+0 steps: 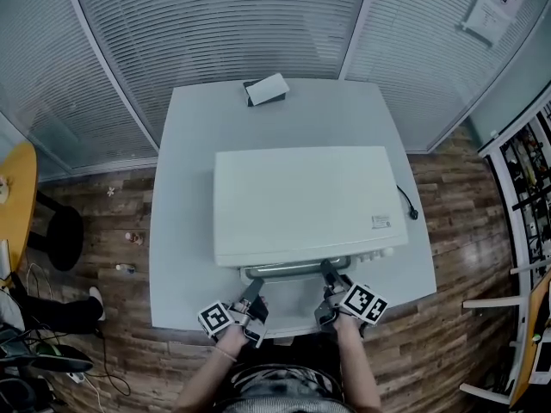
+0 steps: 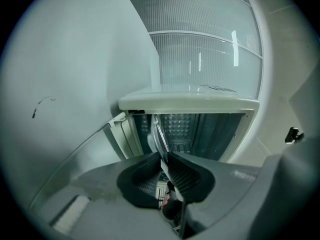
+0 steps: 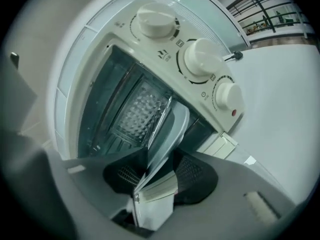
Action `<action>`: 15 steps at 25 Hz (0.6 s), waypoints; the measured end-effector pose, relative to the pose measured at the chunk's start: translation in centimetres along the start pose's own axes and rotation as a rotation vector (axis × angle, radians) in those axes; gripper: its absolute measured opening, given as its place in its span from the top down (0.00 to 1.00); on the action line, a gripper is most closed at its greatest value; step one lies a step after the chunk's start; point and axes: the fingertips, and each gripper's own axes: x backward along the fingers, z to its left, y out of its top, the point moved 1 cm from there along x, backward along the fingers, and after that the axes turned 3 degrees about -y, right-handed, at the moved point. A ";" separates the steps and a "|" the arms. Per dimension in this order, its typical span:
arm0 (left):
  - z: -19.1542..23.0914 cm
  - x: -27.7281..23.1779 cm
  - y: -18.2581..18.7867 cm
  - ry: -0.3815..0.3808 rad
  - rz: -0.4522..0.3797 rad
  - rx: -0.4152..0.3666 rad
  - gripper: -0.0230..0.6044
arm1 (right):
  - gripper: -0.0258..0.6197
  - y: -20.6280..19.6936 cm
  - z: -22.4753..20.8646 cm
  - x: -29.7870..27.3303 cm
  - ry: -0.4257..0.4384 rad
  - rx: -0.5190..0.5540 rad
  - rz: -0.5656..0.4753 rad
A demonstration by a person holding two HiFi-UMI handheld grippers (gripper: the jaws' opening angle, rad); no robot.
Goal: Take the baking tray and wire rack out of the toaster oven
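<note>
**A:** What's the left claw doing?
**B:** Nearly shut. Its pads pinch the thin rim of the baking tray, which sticks partway out of the toaster oven, front open.
**A:** And the right claw?
**B:** Part-open. The tray rim runs btwn its pads w/ a gap on one side, so no pinch.
**A:** Surface? Room?
**B:** Oven sits mid-bench, pale top, w/ a small box at the far edge. Slatted blinds behind, wood floor around.
</note>
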 end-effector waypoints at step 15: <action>1.6 -1.3 2.0 0.056 -0.064 -0.116 0.69 | 0.71 -0.1 -0.2 -0.2 -0.006 0.013 0.030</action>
